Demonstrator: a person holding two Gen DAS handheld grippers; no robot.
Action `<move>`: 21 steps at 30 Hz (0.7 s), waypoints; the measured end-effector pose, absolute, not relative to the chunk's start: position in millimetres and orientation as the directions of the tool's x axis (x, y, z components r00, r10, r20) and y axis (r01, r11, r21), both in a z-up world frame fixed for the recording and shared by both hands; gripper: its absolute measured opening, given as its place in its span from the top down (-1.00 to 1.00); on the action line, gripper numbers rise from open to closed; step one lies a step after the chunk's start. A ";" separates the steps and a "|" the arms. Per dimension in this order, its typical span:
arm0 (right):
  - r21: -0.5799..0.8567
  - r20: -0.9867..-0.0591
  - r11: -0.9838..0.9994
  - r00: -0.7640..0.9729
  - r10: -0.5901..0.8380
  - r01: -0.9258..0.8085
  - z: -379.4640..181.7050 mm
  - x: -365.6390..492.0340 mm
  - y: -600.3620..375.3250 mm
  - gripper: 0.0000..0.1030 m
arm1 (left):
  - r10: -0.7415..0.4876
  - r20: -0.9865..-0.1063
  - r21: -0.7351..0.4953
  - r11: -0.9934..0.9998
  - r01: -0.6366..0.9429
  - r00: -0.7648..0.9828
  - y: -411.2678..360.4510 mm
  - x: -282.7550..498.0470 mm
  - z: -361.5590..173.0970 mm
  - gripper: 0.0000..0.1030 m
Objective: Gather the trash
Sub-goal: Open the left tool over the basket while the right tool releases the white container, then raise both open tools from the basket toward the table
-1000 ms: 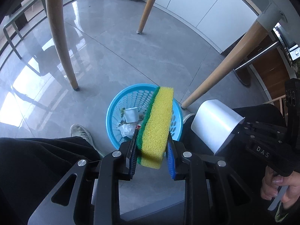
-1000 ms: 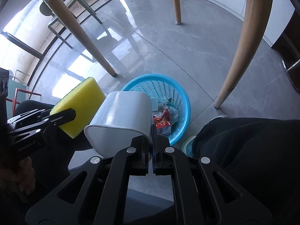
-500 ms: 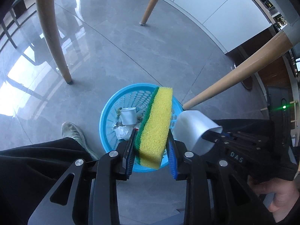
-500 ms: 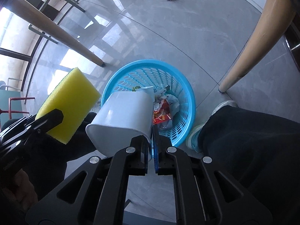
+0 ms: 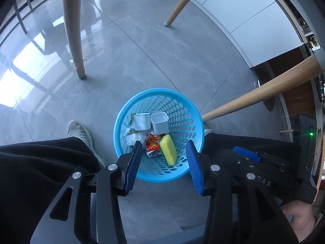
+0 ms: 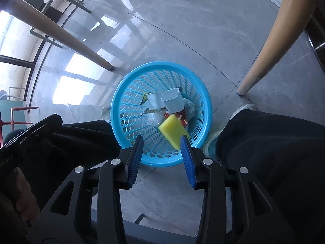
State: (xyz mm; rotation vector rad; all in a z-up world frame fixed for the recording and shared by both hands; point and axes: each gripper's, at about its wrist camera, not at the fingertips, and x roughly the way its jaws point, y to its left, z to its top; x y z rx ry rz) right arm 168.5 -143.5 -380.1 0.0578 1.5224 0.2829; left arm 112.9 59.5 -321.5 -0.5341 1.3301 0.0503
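A blue plastic basket (image 5: 195,122) stands on the grey floor; it also shows in the right wrist view (image 6: 130,101). Inside lie a yellow sponge (image 5: 168,151), a white square cup (image 5: 159,122), a second white cup (image 5: 141,121), a red wrapper (image 5: 151,144) and crumpled paper. The sponge (image 6: 172,131) and the white cup (image 6: 172,101) also show in the right wrist view. My left gripper (image 5: 163,158) is open and empty above the basket's near rim. My right gripper (image 6: 161,154) is open and empty above the same rim.
Wooden table legs (image 5: 73,30) (image 5: 260,95) stand around the basket, one close at its right. The person's dark trouser legs and shoes (image 5: 80,130) flank the basket. White cabinets (image 5: 243,16) line the far wall. A chair (image 6: 61,0) stands at the far left.
Both grippers have opened. The sponge has dropped from the left gripper and the white cup from the right gripper; both now lie in the basket.
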 end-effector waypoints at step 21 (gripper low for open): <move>0.200 -0.940 0.955 0.231 0.249 -0.218 -269.0 94.6 -181.3 -0.28 | -0.076 -0.904 -0.177 0.963 -0.205 0.422 26.2 34.4 -223.6 -0.12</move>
